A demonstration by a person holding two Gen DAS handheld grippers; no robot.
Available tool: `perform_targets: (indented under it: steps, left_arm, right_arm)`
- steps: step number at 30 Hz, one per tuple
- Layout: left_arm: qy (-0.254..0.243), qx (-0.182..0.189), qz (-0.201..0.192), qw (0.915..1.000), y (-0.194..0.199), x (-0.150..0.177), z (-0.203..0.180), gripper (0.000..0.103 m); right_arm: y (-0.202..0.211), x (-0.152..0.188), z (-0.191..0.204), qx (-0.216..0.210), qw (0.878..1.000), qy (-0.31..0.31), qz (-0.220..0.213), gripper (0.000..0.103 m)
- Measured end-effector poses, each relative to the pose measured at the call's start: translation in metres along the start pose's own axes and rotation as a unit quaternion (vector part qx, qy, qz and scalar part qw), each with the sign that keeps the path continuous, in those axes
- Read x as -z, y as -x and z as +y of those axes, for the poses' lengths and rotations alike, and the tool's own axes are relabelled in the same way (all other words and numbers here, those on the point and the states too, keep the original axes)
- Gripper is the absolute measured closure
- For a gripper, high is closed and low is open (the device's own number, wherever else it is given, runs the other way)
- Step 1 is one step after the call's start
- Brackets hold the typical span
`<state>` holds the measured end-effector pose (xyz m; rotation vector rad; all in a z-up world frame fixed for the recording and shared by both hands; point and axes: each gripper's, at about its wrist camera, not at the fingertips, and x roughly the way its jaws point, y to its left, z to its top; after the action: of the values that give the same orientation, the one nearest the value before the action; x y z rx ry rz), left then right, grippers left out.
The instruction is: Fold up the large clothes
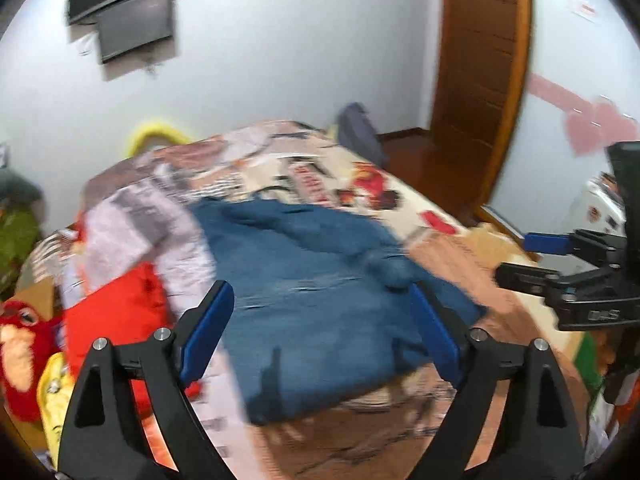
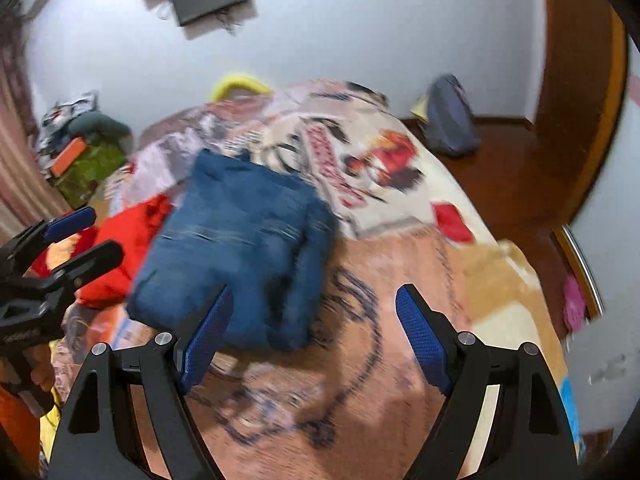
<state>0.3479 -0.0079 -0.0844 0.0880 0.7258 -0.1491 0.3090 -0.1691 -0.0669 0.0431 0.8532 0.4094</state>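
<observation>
Right now my left gripper [image 1: 322,320] has its jaws spread wide with nothing pinched between them; its blue pads [image 1: 208,332] hang above the near end of the folded jeans [image 1: 304,288]. My right gripper [image 2: 314,332] is spread wide too and empty, its pads over the printed bedspread [image 2: 400,264] just beside the right edge of the jeans [image 2: 236,248]. The jeans lie as a thick, roughly rectangular bundle on the bed, toward its left side, with the long edges running away from me and a rolled fold along the right side. An orange-red garment [image 2: 120,248] lies touching the left edge of the jeans, nearer the bed's left edge, and a pale patterned cloth [image 1: 140,232] is heaped just behind it. Beyond the bed's far right corner a grey-blue bag [image 2: 452,116] sits on the wooden floor by the door frame [image 1: 480,80]. Dark screens [image 1: 132,8] hang on the white wall past the far end. Everything is somewhat blurred.
</observation>
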Motion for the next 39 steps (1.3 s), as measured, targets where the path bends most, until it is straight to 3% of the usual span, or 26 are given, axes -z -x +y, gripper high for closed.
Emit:
perform_targets:
  steps: [3,8,12,15,23,26,31,35,39]
  left_arm:
    - [0.02,-0.027,0.021,0.9992,-0.01,0.008,0.029,0.015]
    - [0.05,-0.034,0.085,0.9946,-0.047,0.037,0.058,0.015]
    - [0.061,-0.022,0.13,0.9893,-0.072,0.067,0.061,0.014]
    - [0.07,-0.011,0.128,0.9892,-0.077,0.083,0.058,0.014]
    - [0.075,-0.019,0.111,0.9908,-0.061,0.095,0.056,0.014]
    - [0.062,-0.03,0.109,0.9916,-0.054,0.094,0.056,0.014]
    - [0.046,-0.062,0.083,0.9935,-0.036,0.086,0.06,0.014]
    - [0.056,-0.058,0.064,0.9947,-0.028,0.069,0.073,0.014]
    - [0.063,-0.039,0.071,0.9947,-0.038,0.053,0.083,0.014]
  right_arm:
    - [-0.013,-0.009,0.019,-0.016,1.0,0.016,0.002,0.021]
    - [-0.053,-0.009,0.035,-0.025,0.998,0.03,0.041,0.021]
    - [-0.082,0.007,0.019,-0.013,0.996,0.014,0.085,0.021]
    - [-0.087,0.02,0.001,-0.006,0.995,-0.004,0.1,0.021]
    - [-0.076,0.044,-0.043,-0.047,0.99,-0.054,0.12,0.02]
    - [-0.067,0.047,-0.048,-0.02,0.991,-0.054,0.121,0.019]
    - [-0.049,0.034,-0.049,-0.001,0.993,-0.058,0.1,0.018]
    - [-0.039,0.015,-0.035,-0.016,0.997,-0.042,0.068,0.018]
    - [-0.048,-0.005,-0.017,-0.04,0.998,-0.024,0.049,0.016]
